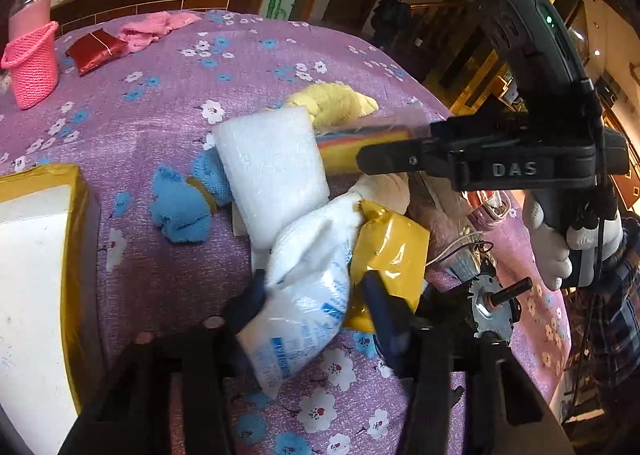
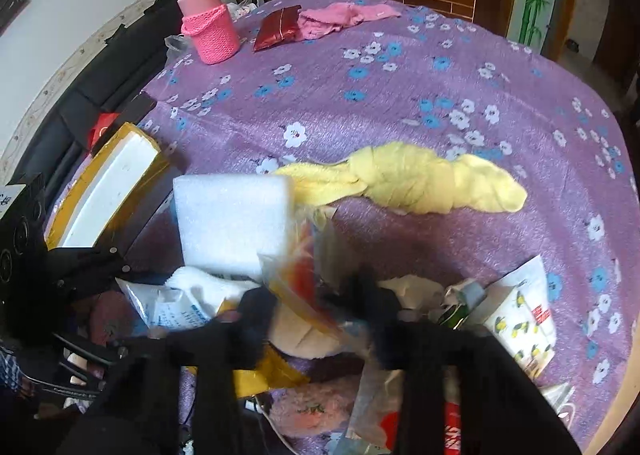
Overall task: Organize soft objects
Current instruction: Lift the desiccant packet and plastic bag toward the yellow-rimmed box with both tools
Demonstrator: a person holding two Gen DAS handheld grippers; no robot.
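My left gripper (image 1: 316,307) is shut on a white plastic bag with blue print (image 1: 300,319), which lies on the purple flowered cover (image 1: 160,103). A yellow packet (image 1: 390,251) leans against that bag on its right. My right gripper (image 2: 316,311) is shut on a clear packet with colourful contents (image 2: 304,267); from the left wrist it shows side-on (image 1: 364,163), reaching in from the right. Behind both sits a white foam block (image 1: 272,171) (image 2: 236,223). A twisted yellow towel (image 2: 420,179) lies beyond it, and a blue knit cloth (image 1: 184,203) to the block's left.
A pink knitted basket (image 2: 212,31), a red pouch (image 2: 278,29) and a pink cloth (image 2: 340,17) lie at the far side. A box edged in yellow tape (image 2: 112,183) stands left. A small motor (image 1: 492,303) and a lemon-print paper cup (image 2: 516,319) lie right.
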